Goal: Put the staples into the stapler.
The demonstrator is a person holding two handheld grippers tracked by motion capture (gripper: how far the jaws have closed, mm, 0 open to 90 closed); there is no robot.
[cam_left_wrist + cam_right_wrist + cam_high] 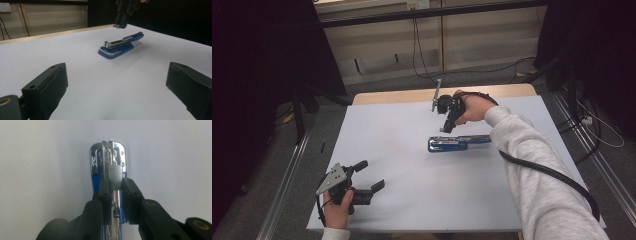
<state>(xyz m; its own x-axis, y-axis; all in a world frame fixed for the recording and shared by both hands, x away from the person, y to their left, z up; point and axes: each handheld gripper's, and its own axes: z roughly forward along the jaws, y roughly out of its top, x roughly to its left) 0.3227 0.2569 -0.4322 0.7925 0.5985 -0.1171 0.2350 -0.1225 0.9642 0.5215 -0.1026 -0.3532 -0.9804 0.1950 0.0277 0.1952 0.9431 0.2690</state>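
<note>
1. White desk (412, 200) carries one blue stapler (452, 144), lying opened out near its middle.
2. My left gripper (369, 176) rests at the near left corner, well apart from the work, jaws wide and empty.
3. My right gripper (116, 187) hovers over the stapler, jaws clamped on a grey strip of staples (115, 176).
4. Loading looks about halfway, I judge: strip in hand, not yet seated, stapler not yet closed.
</note>
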